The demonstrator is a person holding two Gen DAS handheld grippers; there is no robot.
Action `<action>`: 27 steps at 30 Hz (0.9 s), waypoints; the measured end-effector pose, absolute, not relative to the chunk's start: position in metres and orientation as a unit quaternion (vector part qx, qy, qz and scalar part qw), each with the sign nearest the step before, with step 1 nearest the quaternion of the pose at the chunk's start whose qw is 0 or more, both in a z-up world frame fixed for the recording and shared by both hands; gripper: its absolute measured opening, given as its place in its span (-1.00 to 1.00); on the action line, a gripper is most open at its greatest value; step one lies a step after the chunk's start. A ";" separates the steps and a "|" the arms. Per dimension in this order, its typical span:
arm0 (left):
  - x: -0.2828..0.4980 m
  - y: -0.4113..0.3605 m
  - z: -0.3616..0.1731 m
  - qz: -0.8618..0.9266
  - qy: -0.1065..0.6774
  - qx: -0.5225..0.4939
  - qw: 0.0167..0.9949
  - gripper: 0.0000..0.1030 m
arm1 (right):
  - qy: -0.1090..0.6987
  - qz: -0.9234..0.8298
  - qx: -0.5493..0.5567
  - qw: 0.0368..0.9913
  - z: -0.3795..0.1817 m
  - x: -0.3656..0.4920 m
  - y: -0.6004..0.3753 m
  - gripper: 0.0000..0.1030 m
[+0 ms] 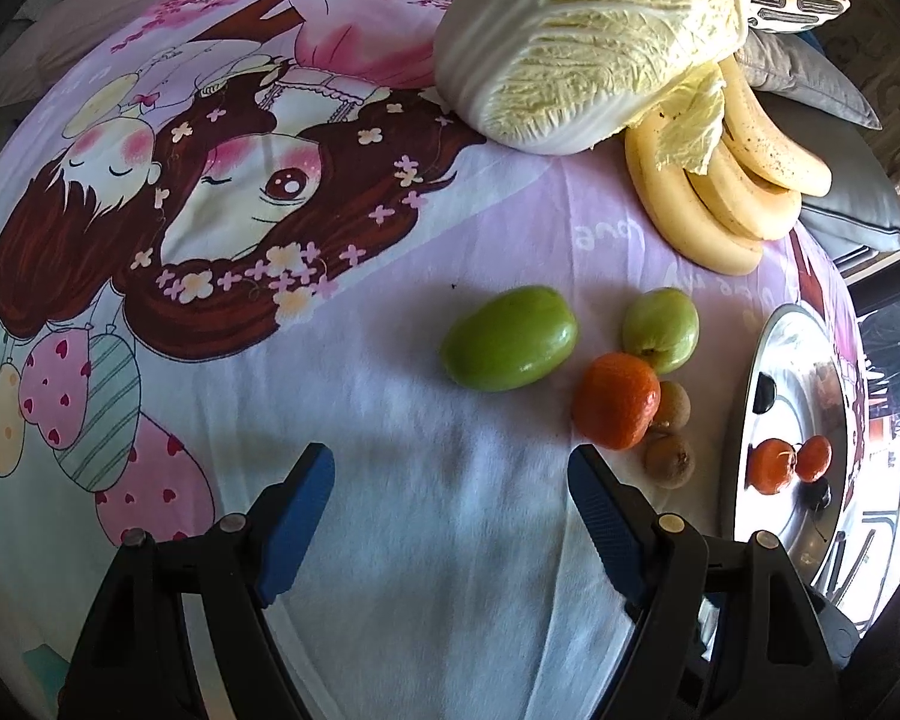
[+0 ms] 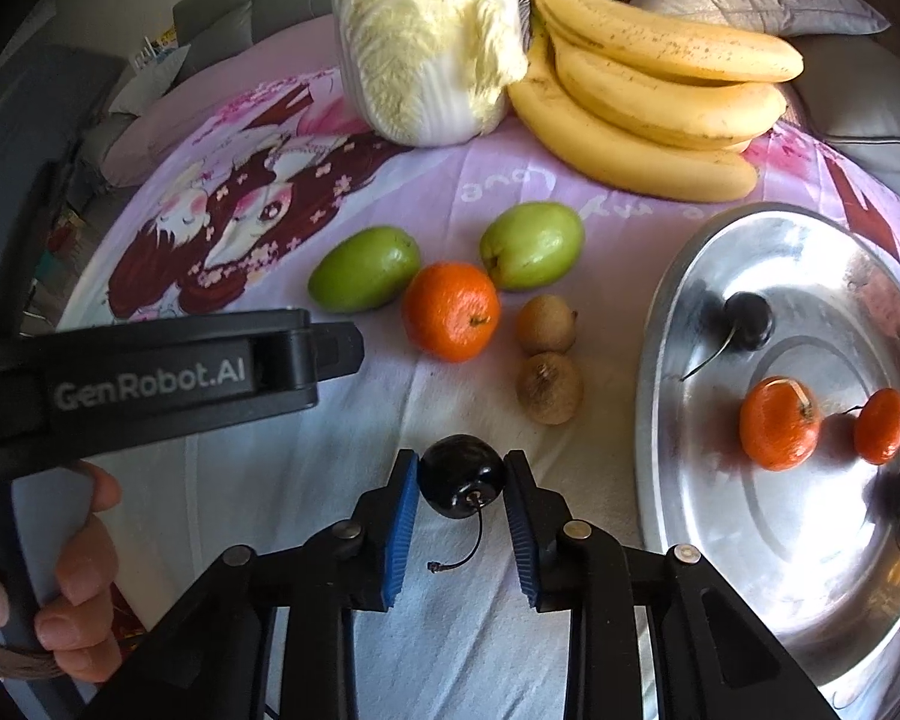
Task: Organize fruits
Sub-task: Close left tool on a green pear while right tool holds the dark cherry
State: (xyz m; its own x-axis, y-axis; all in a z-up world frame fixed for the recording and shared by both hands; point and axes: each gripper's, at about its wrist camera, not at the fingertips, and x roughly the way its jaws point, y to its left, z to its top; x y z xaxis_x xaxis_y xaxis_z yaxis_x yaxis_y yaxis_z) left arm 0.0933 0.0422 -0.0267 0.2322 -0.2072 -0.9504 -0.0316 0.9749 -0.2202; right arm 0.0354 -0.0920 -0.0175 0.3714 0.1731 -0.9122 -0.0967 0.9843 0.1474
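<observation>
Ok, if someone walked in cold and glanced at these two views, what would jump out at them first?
Probably the dark cherry pinched between the blue pads of the right gripper, low in the middle over the cartoon-print sheet. Next, the shiny metal tray on the right, holding two tangerines and more cherries. At the back, a big napa cabbage lies beside a bunch of bananas.

Left black gripper with blue pads (image 1: pixel 450 483) angled steeply down, jaws wide apart, empty. Right black blue-padded gripper (image 2: pixel 462 483) pinched on dark round cherry (image 2: pixel 461 476).
</observation>
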 end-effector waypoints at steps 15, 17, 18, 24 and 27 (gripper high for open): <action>0.136 0.036 -0.002 -0.047 0.578 -0.042 0.814 0.40 | 0.533 0.060 0.061 0.842 0.000 0.048 -0.119 -0.41; 0.143 0.029 -0.005 -0.054 0.582 -0.034 0.811 0.37 | 0.534 0.059 0.061 0.841 -0.001 0.049 -0.121 -0.41; 0.145 0.026 -0.007 -0.059 0.585 -0.032 0.808 0.35 | 0.535 0.059 0.061 0.840 -0.002 0.050 -0.121 -0.41; 0.159 0.012 -0.012 -0.074 0.594 -0.029 0.801 0.29 | 0.539 0.057 0.062 0.838 -0.005 0.052 -0.123 -0.41; 0.166 0.008 -0.015 -0.074 0.597 -0.020 0.799 0.29 | 0.540 0.056 0.064 0.837 -0.006 0.053 -0.123 -0.41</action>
